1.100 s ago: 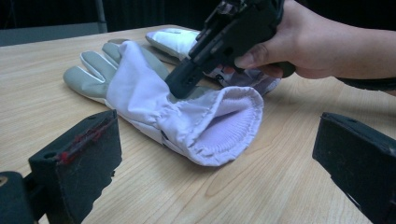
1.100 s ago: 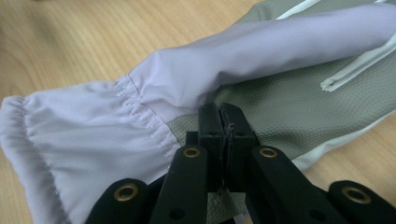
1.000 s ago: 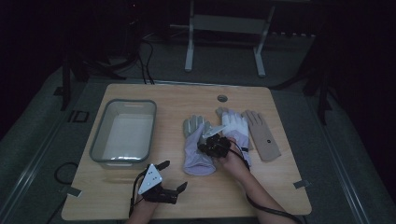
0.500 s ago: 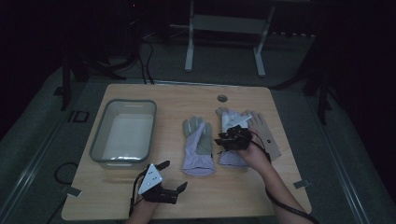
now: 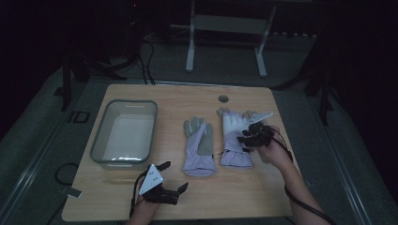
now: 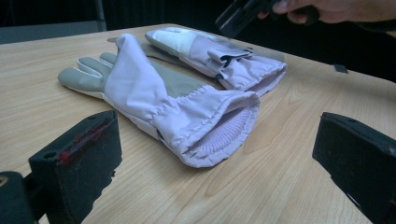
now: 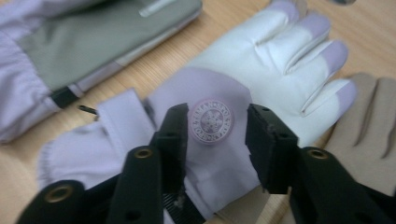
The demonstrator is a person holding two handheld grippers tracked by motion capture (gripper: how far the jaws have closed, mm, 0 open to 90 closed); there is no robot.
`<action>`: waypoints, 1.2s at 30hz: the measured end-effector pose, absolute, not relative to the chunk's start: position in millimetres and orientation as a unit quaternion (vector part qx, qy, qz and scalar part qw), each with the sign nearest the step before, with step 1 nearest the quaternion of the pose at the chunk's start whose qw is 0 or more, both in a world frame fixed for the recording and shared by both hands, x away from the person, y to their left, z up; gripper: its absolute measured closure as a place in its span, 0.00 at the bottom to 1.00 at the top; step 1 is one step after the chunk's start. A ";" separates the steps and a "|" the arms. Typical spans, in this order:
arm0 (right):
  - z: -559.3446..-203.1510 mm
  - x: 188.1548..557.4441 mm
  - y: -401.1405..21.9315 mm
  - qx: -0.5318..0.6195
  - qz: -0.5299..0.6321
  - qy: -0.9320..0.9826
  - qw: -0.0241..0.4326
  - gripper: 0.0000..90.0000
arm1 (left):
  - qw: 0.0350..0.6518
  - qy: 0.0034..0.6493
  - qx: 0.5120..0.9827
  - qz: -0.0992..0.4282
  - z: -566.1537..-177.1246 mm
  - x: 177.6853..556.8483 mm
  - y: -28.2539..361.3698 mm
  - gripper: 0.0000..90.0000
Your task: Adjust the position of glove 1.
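Note:
Two lilac gloves lie side by side mid-table. The left glove [image 5: 199, 145] [image 6: 154, 93] [image 7: 93, 42] shows a grey palm. The right glove [image 5: 231, 129] [image 6: 224, 56] [image 7: 261, 51] is white and lilac with a round logo patch. My right gripper [image 5: 245, 138] [image 7: 215, 126] [image 6: 238, 16] hovers just above this glove; its jaws have just been opening, stand part open, and nothing is gripped between them. My left gripper [image 5: 174, 176] [image 6: 217, 140] rests open near the table's front edge, pointing at the left glove's cuff.
A clear plastic bin [image 5: 101, 140] stands at the table's left. A beige glove [image 7: 369, 126] lies right of the lilac pair, partly under my right hand. A round grommet [image 5: 223, 99] sits near the far edge.
My right gripper has moved rightward from the left glove to above the right glove, and its jaws have parted. The left glove now lies flat. The left gripper has not moved.

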State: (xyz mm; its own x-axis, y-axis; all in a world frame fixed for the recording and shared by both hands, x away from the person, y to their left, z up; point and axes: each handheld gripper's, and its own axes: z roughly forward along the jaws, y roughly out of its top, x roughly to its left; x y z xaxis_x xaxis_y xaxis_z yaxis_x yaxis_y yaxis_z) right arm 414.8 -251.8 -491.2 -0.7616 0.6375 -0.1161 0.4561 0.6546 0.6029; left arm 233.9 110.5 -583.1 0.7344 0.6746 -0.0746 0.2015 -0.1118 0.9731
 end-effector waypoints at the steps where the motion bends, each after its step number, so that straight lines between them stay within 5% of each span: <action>1: -494.8 417.4 -251.5 0.309 0.278 0.896 0.156 0.62 | 0.592 0.305 0.719 0.199 -583.1 234.0 110.5 0.02; 10: -516.9 436.1 -243.9 0.319 0.265 0.901 0.132 0.52 | 0.592 0.305 0.719 0.198 -583.1 234.3 110.8 0.02; 15: -523.8 433.5 -238.7 0.304 0.252 0.909 0.131 0.69 | 0.591 0.305 0.719 0.200 -583.1 234.1 110.1 0.02; 24: -519.2 420.7 -237.2 0.319 0.260 0.898 0.158 0.84 | 0.593 0.306 0.718 0.199 -583.1 234.0 110.7 0.02; 36: -470.9 398.9 -241.4 0.317 0.294 0.886 0.165 0.85 | 0.592 0.306 0.718 0.200 -583.1 233.9 110.5 0.02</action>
